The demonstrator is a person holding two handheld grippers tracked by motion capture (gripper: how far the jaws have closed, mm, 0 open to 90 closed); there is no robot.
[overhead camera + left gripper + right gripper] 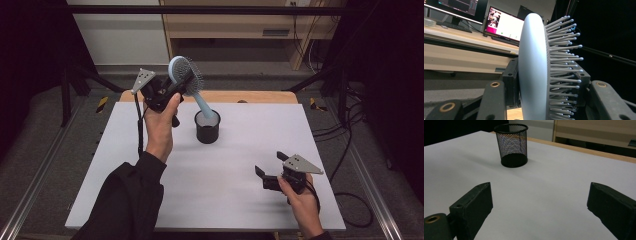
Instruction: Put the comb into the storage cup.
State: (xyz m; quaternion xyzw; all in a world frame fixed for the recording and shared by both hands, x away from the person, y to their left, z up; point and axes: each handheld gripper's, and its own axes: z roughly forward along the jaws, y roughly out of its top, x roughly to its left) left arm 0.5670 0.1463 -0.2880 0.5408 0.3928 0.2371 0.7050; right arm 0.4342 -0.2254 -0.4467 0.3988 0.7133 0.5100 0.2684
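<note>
A pale blue hairbrush (184, 74) with grey bristles is held up in the air over the back of the table. My left gripper (179, 86) is shut on its oval head. Its handle slants down to the right toward a black mesh cup (207, 128). In the left gripper view the brush (534, 65) stands edge-on between the jaws, bristles to the right. The cup (511, 145) looks empty in the right gripper view. My right gripper (270, 164) rests low at the table's front right. Its jaws stand wide apart with nothing between them.
The white tabletop (225, 195) has a wooden strip (250, 96) along its back edge. A wooden shelf unit (235, 25) stands behind the table. Monitors (504, 25) sit on a desk in the left gripper view. Cables lie on the floor at the right.
</note>
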